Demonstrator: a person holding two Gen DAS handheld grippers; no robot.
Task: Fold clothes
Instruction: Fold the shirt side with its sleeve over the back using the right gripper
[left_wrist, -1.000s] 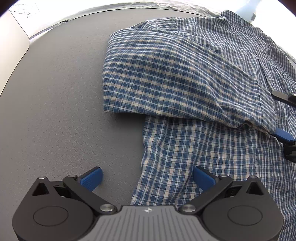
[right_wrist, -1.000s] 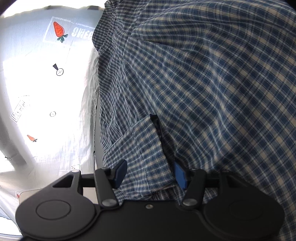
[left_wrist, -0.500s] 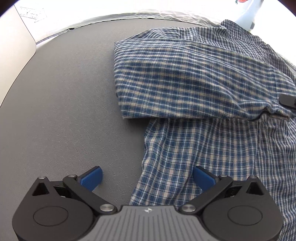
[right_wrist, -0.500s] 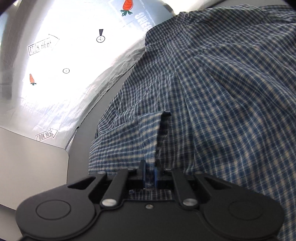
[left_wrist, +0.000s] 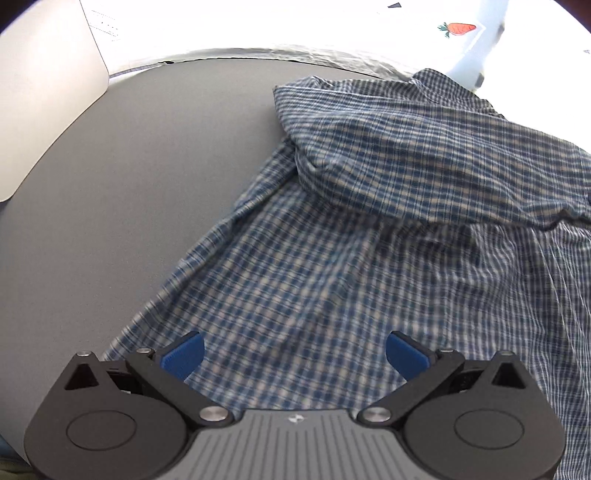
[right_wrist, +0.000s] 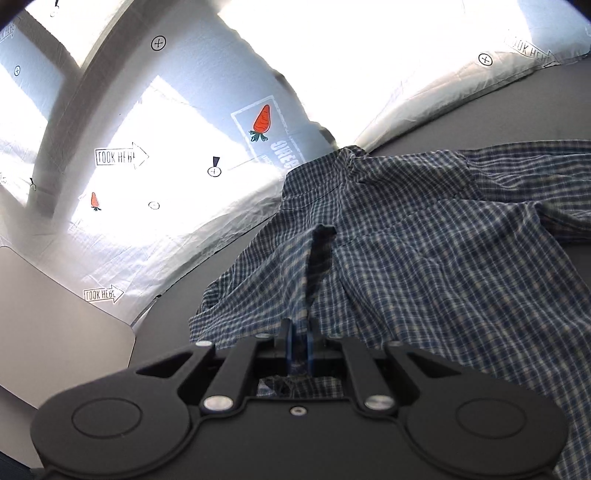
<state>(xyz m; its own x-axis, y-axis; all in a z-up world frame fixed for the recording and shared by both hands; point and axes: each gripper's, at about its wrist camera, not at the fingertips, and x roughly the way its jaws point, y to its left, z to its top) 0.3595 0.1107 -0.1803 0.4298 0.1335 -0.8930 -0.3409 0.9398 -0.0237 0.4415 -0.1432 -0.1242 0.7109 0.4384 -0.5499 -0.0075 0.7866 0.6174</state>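
My right tongs (right_wrist: 299, 345) are clamped on a pinch of the plaid shirt (right_wrist: 424, 266), the blue pads (right_wrist: 290, 343) pressed together with a ridge of cloth rising out of them, so that part of the garment is lifted off the grey desk (right_wrist: 535, 107). My left tongs (left_wrist: 295, 354) stand wide apart, holding nothing, poised low over the flatter lower panel of the shirt (left_wrist: 332, 258) with cloth showing between the two blue pads (left_wrist: 184, 352). The shirt lies spread across the desk toward its far edge, one section already doubled over and bunched near the white printed sheet (right_wrist: 177, 122) that borders that edge; the bare grey surface runs off toward the pale board (left_wrist: 44, 103) at the desk's far left corner. I judge the fold is only partly made. The risk I see is the thin pinch on the right: a small bite of loose weave could slip out if I pull hard or fast, dropping the fold crooked. If I close the left tongs here, they may catch two layers at once and drag the whole shirt instead of one edge. The bunched upper section could also crease under.
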